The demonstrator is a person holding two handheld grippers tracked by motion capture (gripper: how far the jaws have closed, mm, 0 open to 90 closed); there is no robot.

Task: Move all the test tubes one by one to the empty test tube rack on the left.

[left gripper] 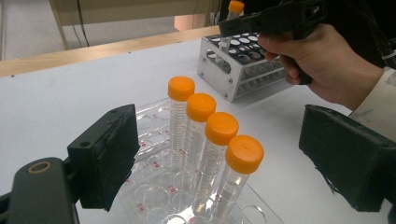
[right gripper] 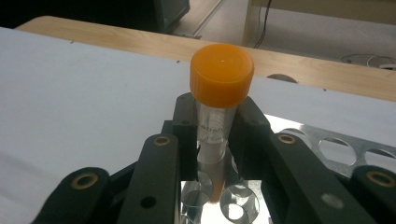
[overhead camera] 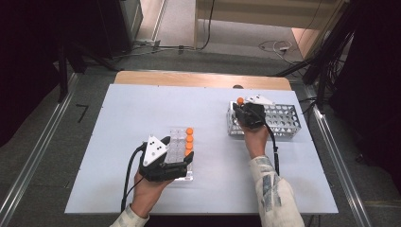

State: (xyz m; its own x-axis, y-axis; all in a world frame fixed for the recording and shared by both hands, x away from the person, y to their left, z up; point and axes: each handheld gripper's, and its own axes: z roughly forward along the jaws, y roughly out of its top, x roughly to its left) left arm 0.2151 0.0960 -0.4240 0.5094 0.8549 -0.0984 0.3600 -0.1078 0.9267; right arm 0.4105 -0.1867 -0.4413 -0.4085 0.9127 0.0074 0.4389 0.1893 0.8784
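Several clear tubes with orange caps (left gripper: pixel 201 107) stand in a row in a clear plastic rack (left gripper: pixel 154 196) near the table's middle (overhead camera: pixel 189 139). My left gripper (left gripper: pixel 229 154) is open, its pads wide apart on either side of the rack's near end (overhead camera: pixel 177 153). At the right, my right gripper (right gripper: pixel 214 135) is shut on one more orange-capped tube (right gripper: pixel 222 74), held upright just under its cap. Its lower end is over a hole at the left end of the metal rack (right gripper: pixel 336 144). From above, that tube's cap (overhead camera: pixel 240 100) shows past the right gripper (overhead camera: pixel 243 109).
The metal rack (overhead camera: pixel 283 120) has many open holes and stands at the table's right side. The white tabletop (overhead camera: pixel 132 118) ends in a wooden strip at the far edge. Cables trail from both grippers toward the person.
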